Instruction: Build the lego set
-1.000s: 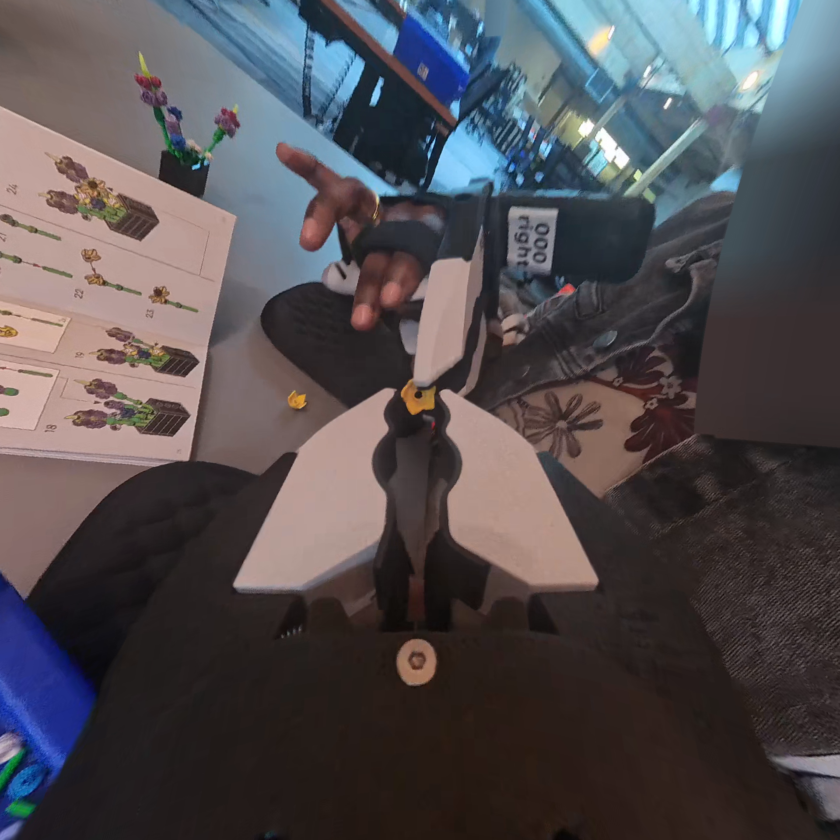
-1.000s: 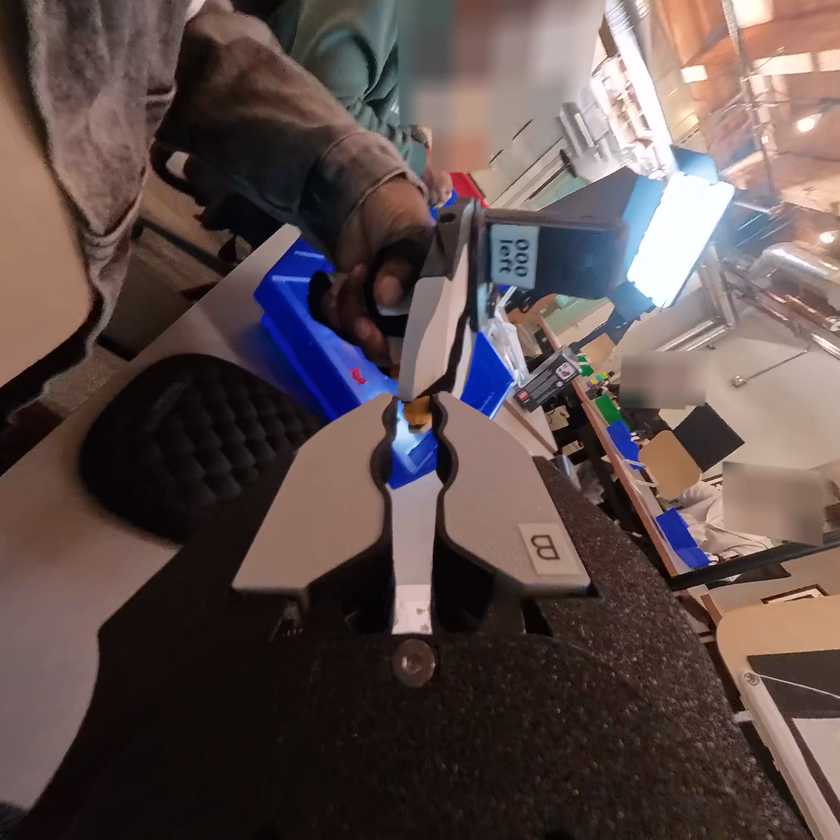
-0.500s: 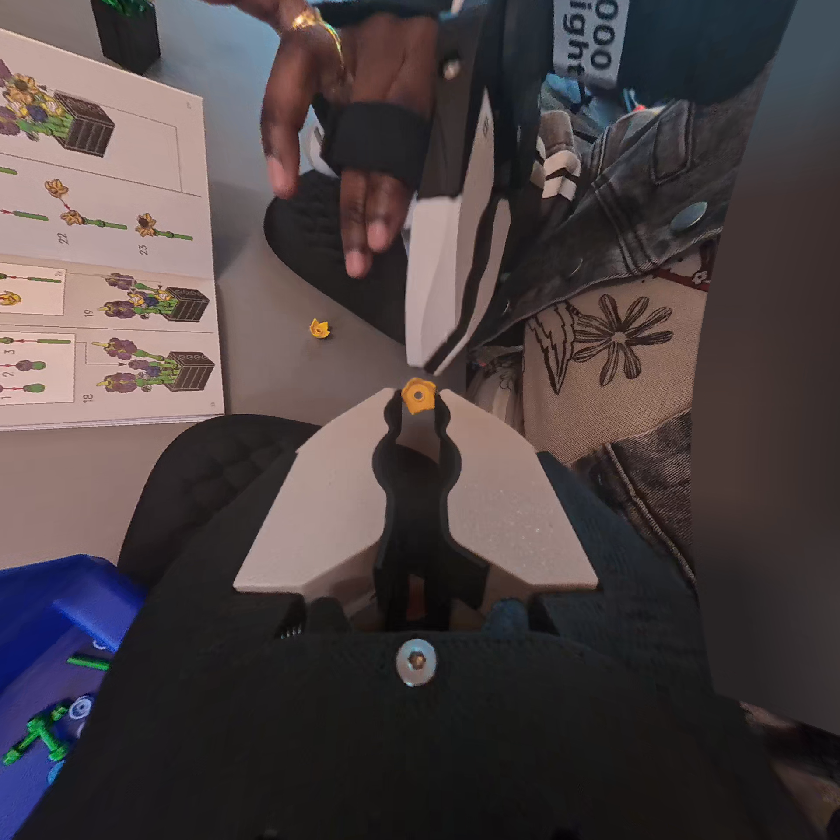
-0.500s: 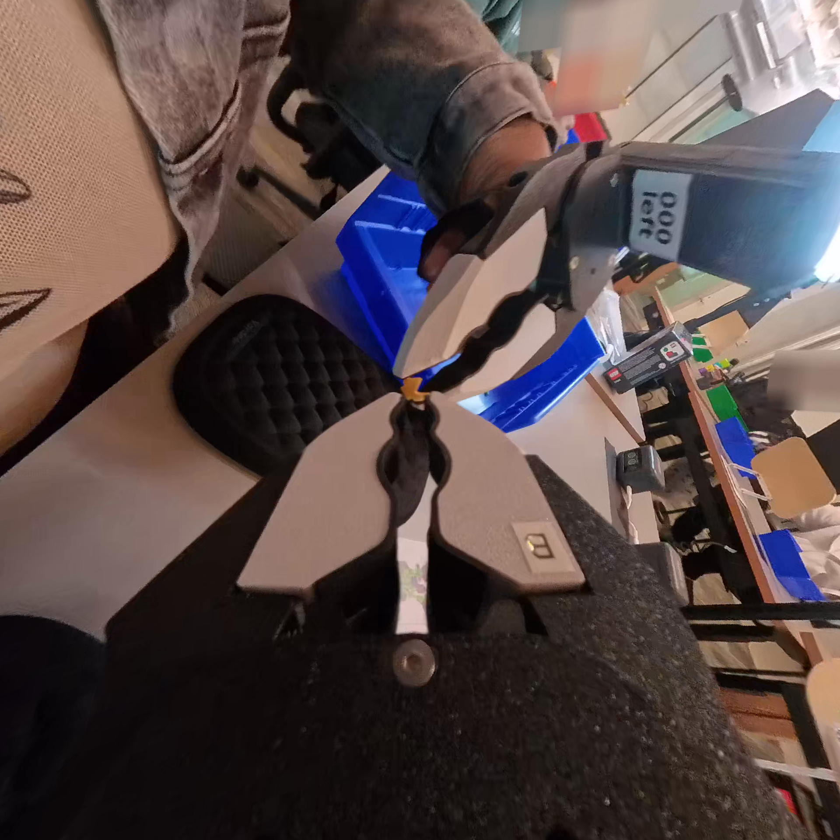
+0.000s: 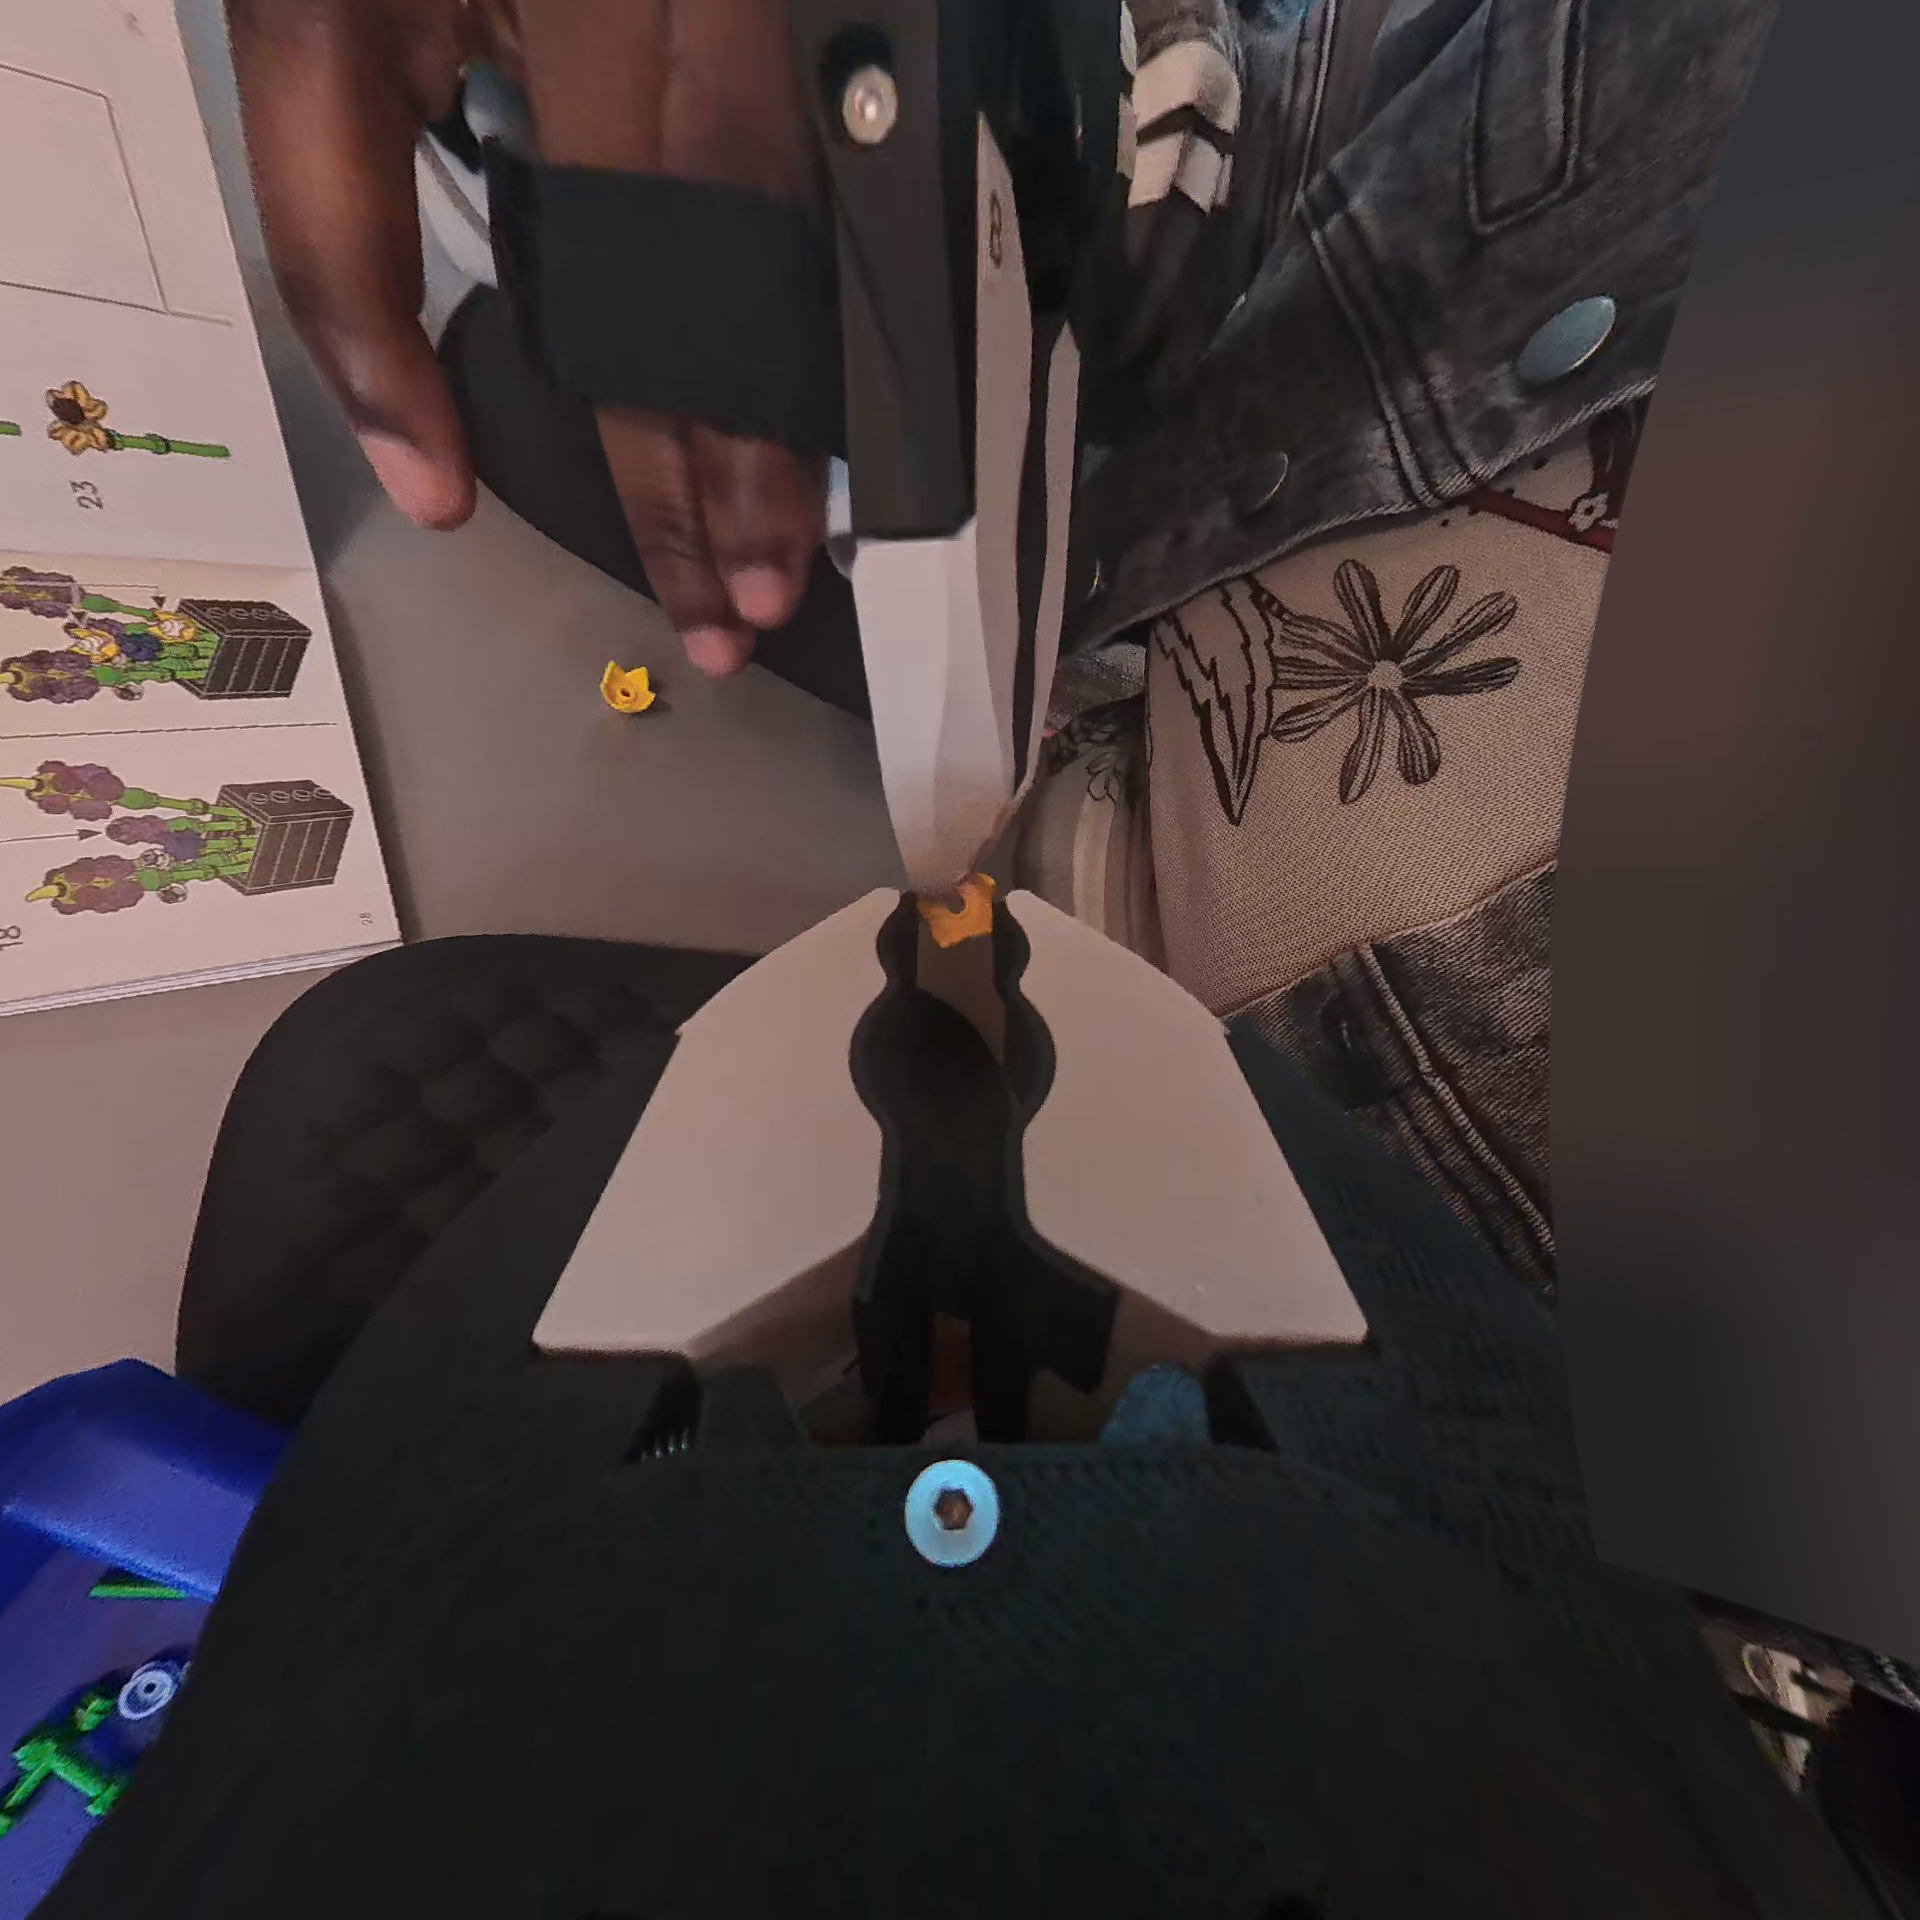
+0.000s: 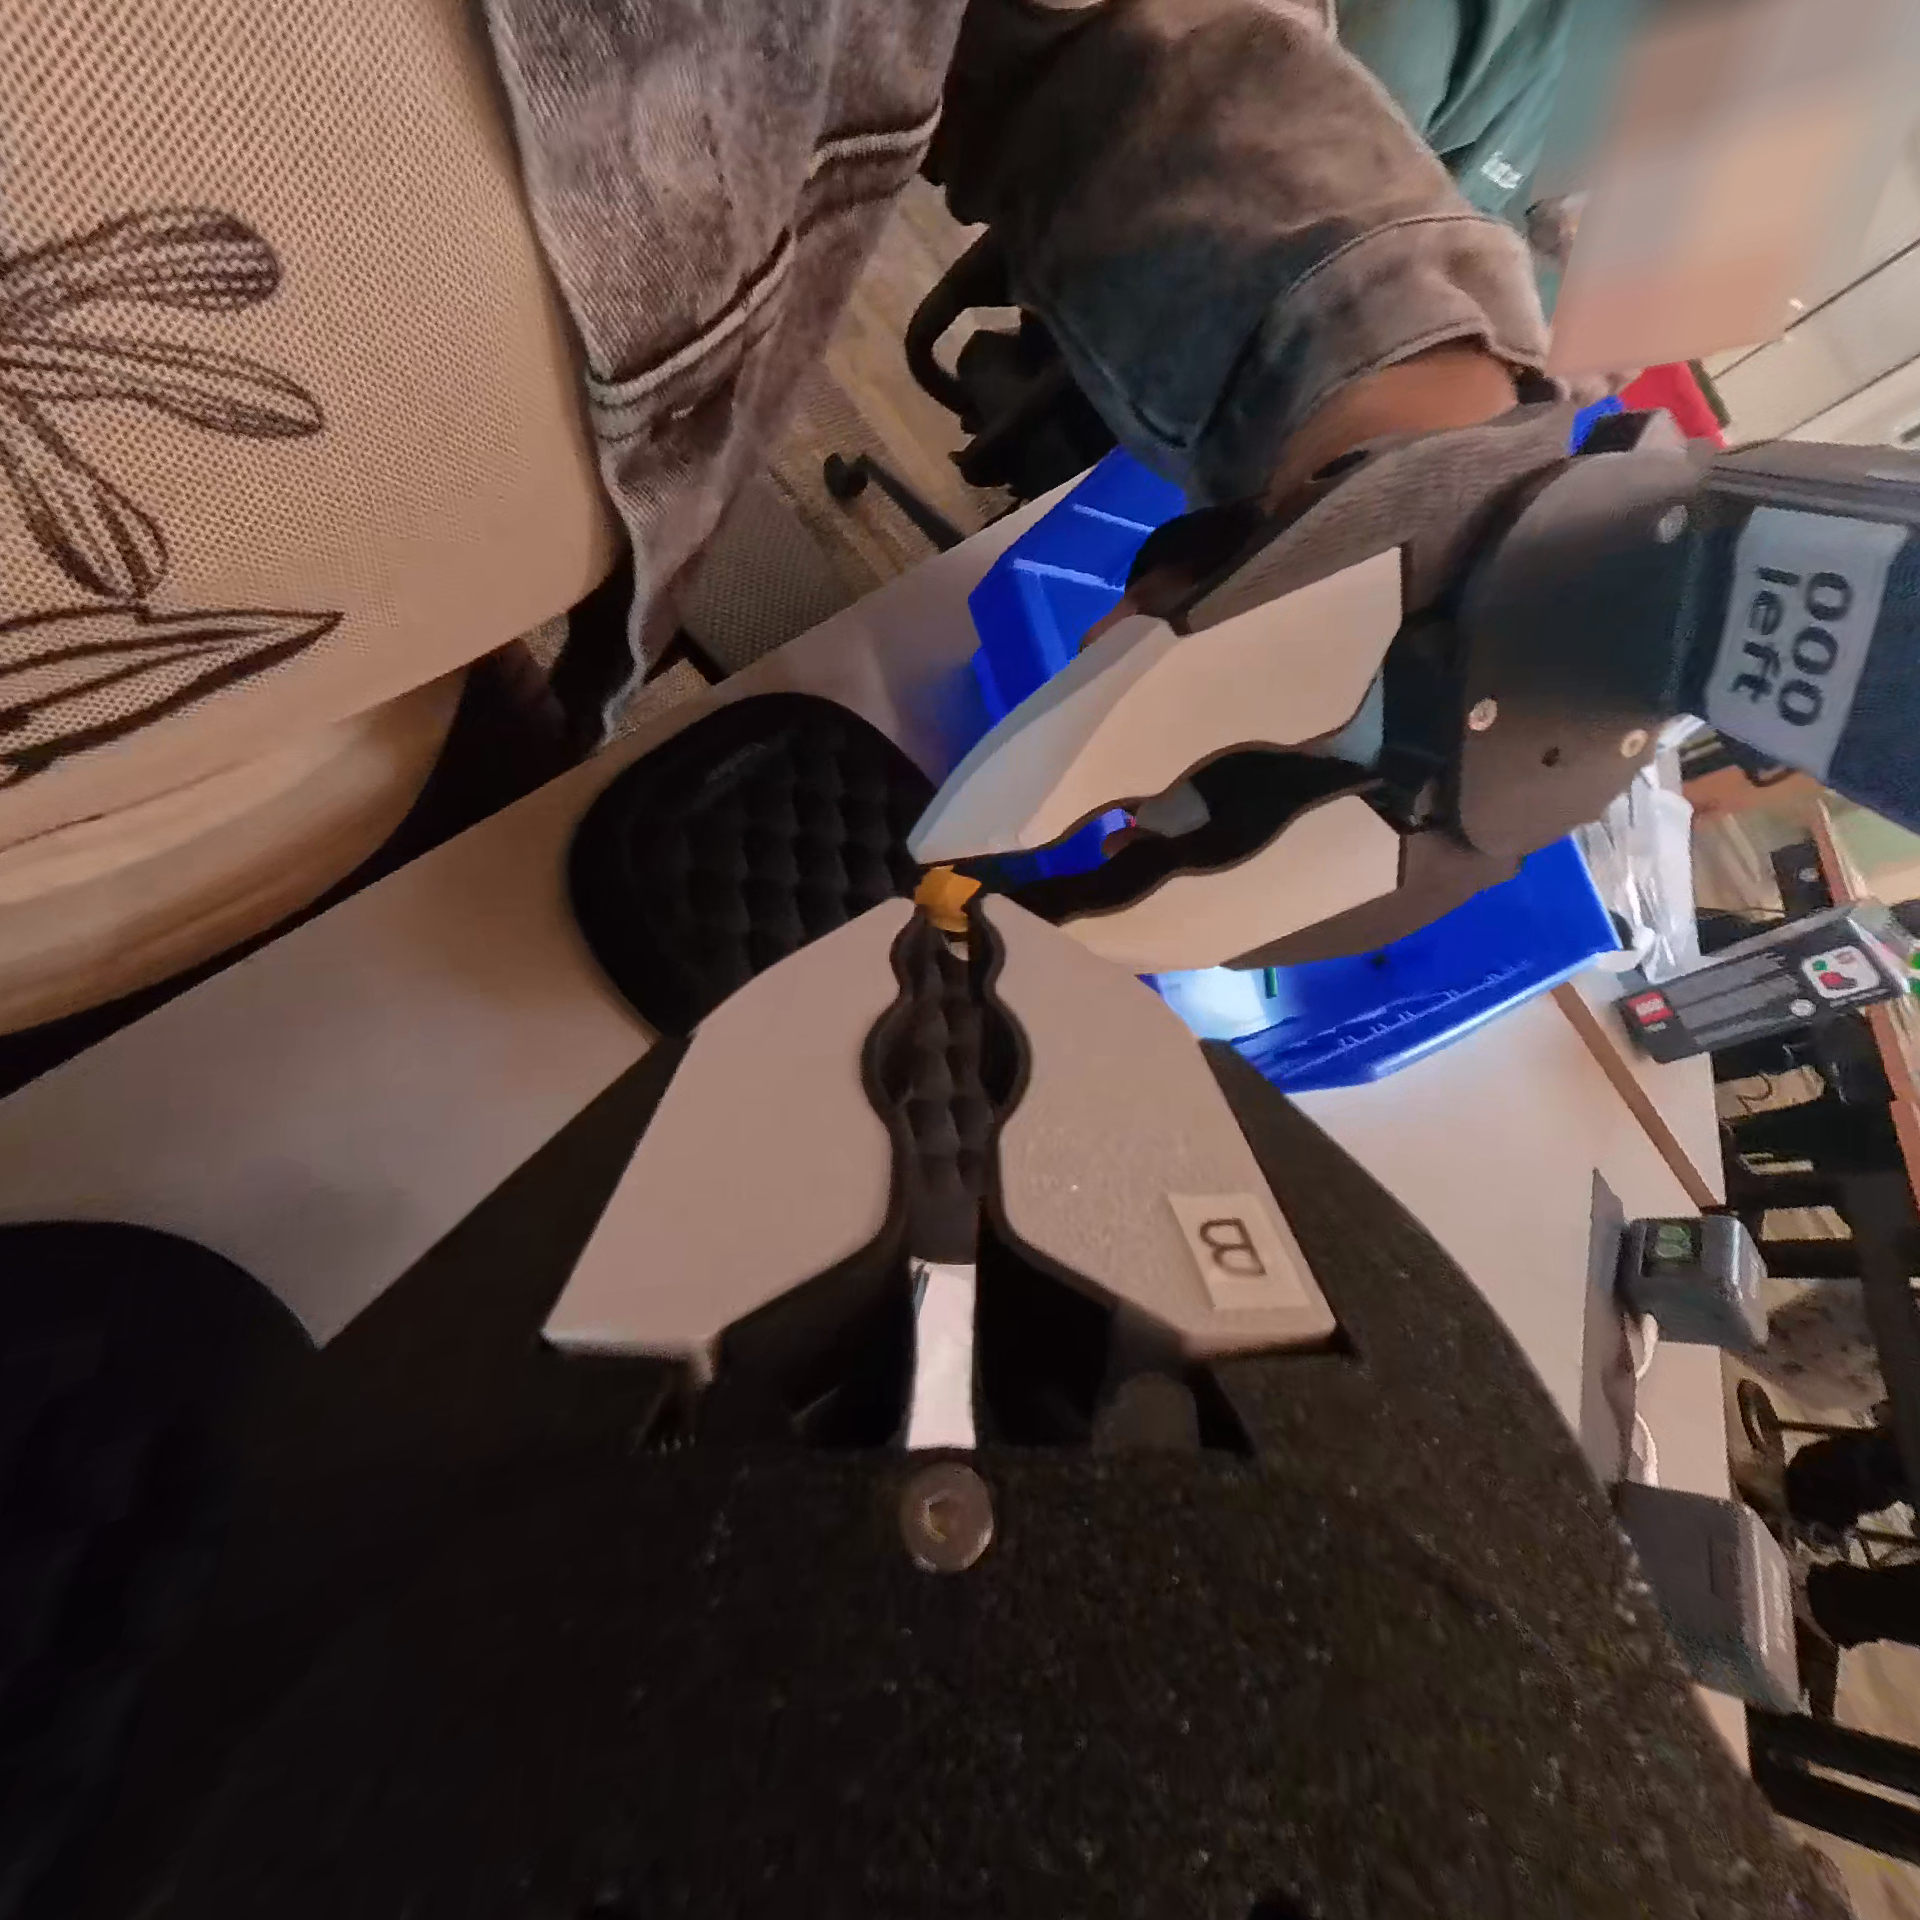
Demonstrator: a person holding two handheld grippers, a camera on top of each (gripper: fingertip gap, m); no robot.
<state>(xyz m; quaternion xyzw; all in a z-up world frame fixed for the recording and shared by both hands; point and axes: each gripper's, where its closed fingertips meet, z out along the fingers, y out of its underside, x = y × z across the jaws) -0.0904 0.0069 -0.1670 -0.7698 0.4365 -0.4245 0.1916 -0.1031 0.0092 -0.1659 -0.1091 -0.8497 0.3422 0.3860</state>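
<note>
A small yellow flower piece (image 5: pixel 961 916) is pinched between the tips of my left gripper (image 5: pixel 956 920), held in the air above the table edge. My right gripper (image 5: pixel 961 873) comes down from above, and its closed tips meet the same piece. In the right wrist view, the yellow flower piece (image 6: pixel 945 891) sits at the tips of my right gripper (image 6: pixel 948 916). There my left gripper (image 6: pixel 940 857) reaches in from the right, its tips closed on the piece. A second yellow flower piece (image 5: pixel 629 688) lies loose on the grey table.
The open instruction booklet (image 5: pixel 156 623) lies at the left on the table. A blue bin (image 5: pixel 94 1507) with green pieces is at the lower left and also shows in the right wrist view (image 6: pixel 1403 997). A black padded rest (image 6: pixel 748 842) lies on the table. A person's patterned shirt (image 5: pixel 1371 727) is close behind. My two grippers' fingertips are within a few centimetres of each other.
The two grippers have come together tip to tip. The right gripper's tips, just above the yellow piece half a second ago, now touch it. Both views have tilted down toward the table.
</note>
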